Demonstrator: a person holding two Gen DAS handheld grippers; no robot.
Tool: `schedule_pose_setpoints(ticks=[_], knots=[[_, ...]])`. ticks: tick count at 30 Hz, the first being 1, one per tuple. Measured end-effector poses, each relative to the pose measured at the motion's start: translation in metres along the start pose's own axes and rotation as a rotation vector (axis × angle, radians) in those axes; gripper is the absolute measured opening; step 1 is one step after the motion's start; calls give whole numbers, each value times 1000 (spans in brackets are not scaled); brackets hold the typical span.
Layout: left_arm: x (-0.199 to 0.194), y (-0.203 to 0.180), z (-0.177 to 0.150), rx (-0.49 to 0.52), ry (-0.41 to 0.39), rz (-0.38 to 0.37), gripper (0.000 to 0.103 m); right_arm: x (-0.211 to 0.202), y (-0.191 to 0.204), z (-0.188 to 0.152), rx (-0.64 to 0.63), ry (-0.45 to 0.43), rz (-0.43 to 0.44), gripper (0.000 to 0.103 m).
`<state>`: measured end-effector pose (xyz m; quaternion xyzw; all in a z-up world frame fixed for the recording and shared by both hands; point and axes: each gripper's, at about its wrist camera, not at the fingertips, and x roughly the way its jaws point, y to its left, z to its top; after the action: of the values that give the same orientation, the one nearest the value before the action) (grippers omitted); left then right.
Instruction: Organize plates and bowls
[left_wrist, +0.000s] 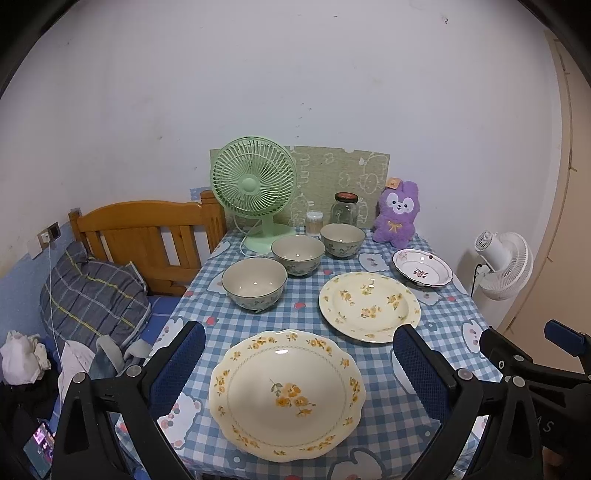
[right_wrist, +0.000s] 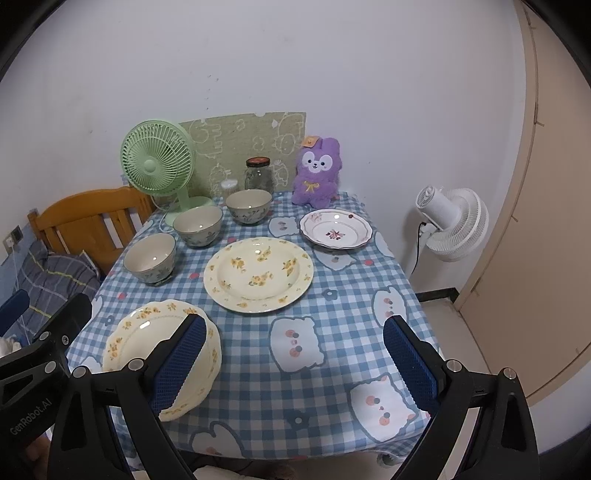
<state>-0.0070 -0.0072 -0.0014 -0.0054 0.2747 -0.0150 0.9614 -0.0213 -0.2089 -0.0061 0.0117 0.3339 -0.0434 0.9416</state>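
On tabletop (right_wrist: 332, 295): three plates, three bowls, all unstacked. Left claw (left_wrist: 299, 373) gaped wide over scalloped plate (left_wrist: 286, 395); right claw (right_wrist: 293, 363) gaped, empty. Risk judged: thin rim, glazed, could slip and chip against round plate (left_wrist: 369, 306).

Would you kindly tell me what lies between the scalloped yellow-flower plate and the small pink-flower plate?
The round yellow-flower plate lies between the scalloped plate and the pink-flower plate, clearest in the right wrist view.
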Motion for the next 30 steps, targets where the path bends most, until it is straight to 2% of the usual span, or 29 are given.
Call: schedule_pose_setpoints(ticks=[8,13,30], knots=[[0,0,2,-4,8,-3,102,0,-1,-2,-2,6,7,98],[1,-5,2,3,7,-7,101,-1,-1,-3,-26,-11,-20,93],[2,-10,5,-2,11,1,101,3,-3,-3,-28,-3,1,93]])
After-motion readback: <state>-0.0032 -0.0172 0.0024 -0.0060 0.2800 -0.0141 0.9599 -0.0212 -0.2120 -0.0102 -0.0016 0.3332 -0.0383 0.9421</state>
